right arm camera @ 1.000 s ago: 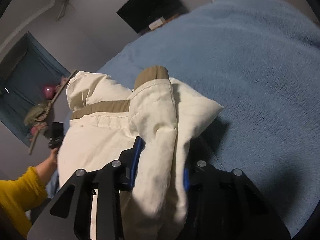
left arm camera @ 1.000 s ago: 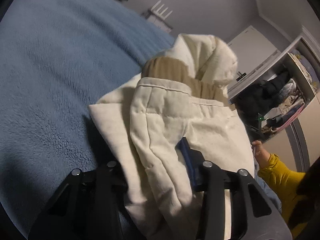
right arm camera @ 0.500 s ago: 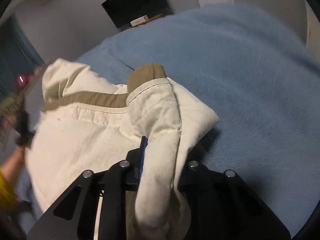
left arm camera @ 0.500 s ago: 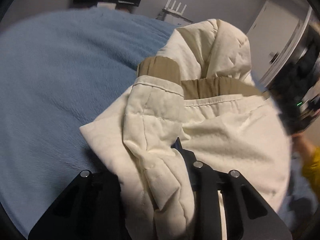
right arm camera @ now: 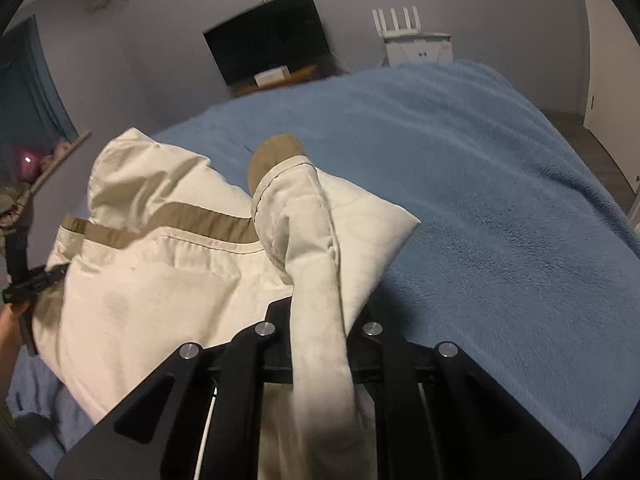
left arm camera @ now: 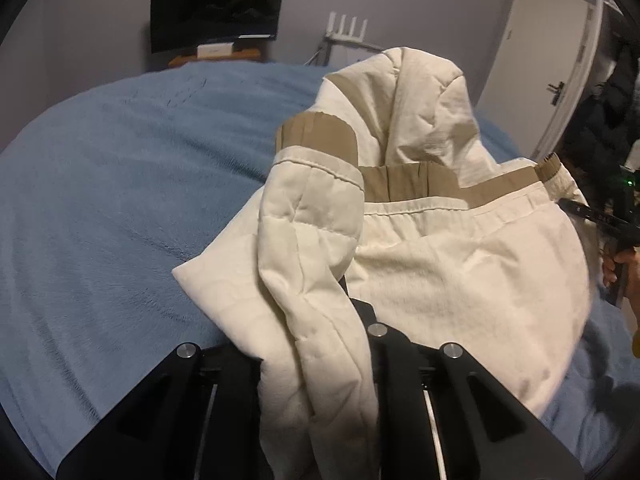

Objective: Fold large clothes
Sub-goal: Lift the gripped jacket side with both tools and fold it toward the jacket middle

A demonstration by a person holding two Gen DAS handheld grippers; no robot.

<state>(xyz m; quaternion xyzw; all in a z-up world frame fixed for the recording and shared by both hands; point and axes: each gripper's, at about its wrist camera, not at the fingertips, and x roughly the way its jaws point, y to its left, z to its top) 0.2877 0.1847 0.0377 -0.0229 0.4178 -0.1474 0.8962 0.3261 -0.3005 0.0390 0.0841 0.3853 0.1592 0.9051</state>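
Left tongs (left arm camera: 316, 344): pressed together on a bunched sleeve of the cream jacket (left arm camera: 460, 264), the fabric filling the gap between the black fingers (left arm camera: 384, 344). Right tongs (right arm camera: 320, 340): likewise pinching the other sleeve of the cream jacket (right arm camera: 160, 280), cloth wedged between both fingers (right arm camera: 256, 340).

The jacket was quilted, with tan trim. It lay on the blue blanket (left arm camera: 112, 208) of the bed, its body spread between the two tongs. In the left wrist view the tan cuff (left arm camera: 316, 136) stood at 12 o'clock from the tongs, the hood (left arm camera: 424, 108) at 1 o'clock, and the tan hem band (left arm camera: 440, 184) ran off toward 2 o'clock. In the right wrist view the tan cuff (right arm camera: 276, 156) stood at 12 o'clock from the tongs, the hood (right arm camera: 144, 172) at 10 o'clock, and the blue blanket (right arm camera: 500, 200) filled the field from 12 to 4 o'clock.

Background, left wrist view: a dark monitor (left arm camera: 216, 12) against the far wall at 11 o'clock, and a white door (left arm camera: 536, 64) at 2 o'clock. The right wrist view showed the same monitor (right arm camera: 268, 44) at 12 o'clock.
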